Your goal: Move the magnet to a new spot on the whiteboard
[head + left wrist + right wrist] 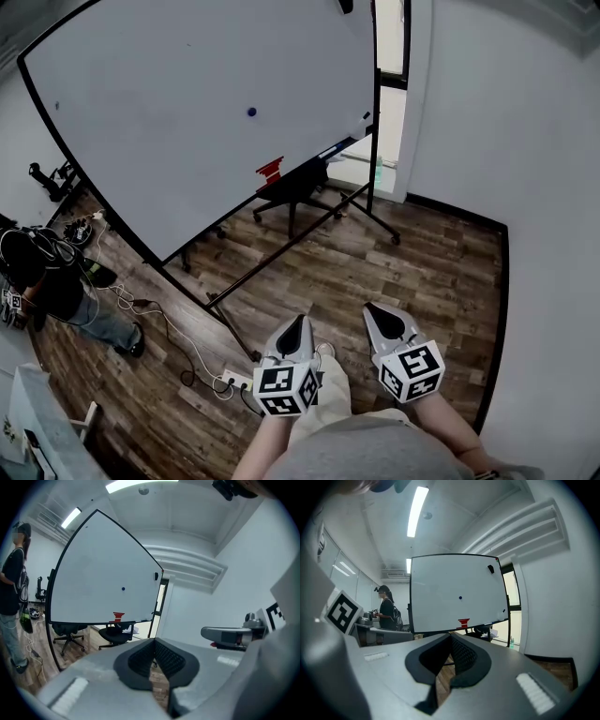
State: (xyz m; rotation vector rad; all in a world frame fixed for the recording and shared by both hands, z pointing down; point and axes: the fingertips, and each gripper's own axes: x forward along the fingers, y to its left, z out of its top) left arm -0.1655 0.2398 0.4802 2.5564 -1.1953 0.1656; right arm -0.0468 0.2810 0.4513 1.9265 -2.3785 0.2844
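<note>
A small blue magnet sticks near the middle of the big white whiteboard, which stands on a black wheeled frame. The left gripper view has the magnet on the whiteboard well ahead; so does the right gripper view, with magnet and whiteboard. My left gripper and right gripper hover side by side over the wood floor, far short of the board. Both point toward it. The left gripper and right gripper each have their jaws together with nothing between them.
A red object rests on the board's tray. A black office chair stands behind the board. A person is at the left, beside cables and a power strip on the floor. A white wall closes off the right.
</note>
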